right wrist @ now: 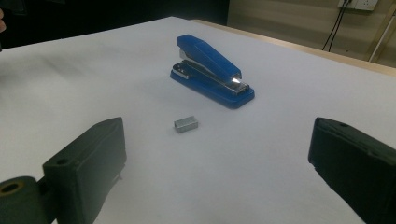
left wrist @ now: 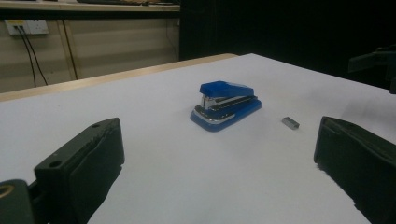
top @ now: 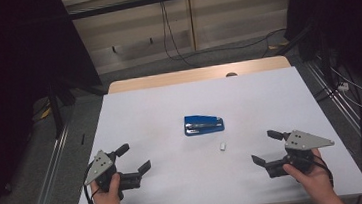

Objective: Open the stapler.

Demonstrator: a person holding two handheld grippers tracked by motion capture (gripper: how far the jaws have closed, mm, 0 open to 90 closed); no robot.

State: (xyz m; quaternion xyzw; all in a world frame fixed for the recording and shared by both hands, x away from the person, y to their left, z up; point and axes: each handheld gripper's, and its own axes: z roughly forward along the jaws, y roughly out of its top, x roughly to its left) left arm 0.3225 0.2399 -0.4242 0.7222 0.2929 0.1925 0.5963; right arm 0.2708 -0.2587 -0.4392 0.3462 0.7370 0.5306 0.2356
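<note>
Blue stapler [top: 203,124] lies closed near the middle of the tabletop, long axis running left to right. Small metal block of staples [top: 221,146] sits just beside it toward the near edge, not touching.

Tabletop [top: 268,93] is plain white with a strip of wood showing along its far edge. Beyond it: grey carpet, pale wall panels, hanging cables [top: 167,28], dark curtains at both sides.

Left gripper [top: 134,159] held low near the near-left corner, jaws spread wide, nothing between them, aimed toward the stapler. Right gripper [top: 269,148] near the near-right corner, jaws likewise wide apart and empty, aimed inward. Each is gripped from behind by a hand entering from the near edge; both well apart from the stapler.
</note>
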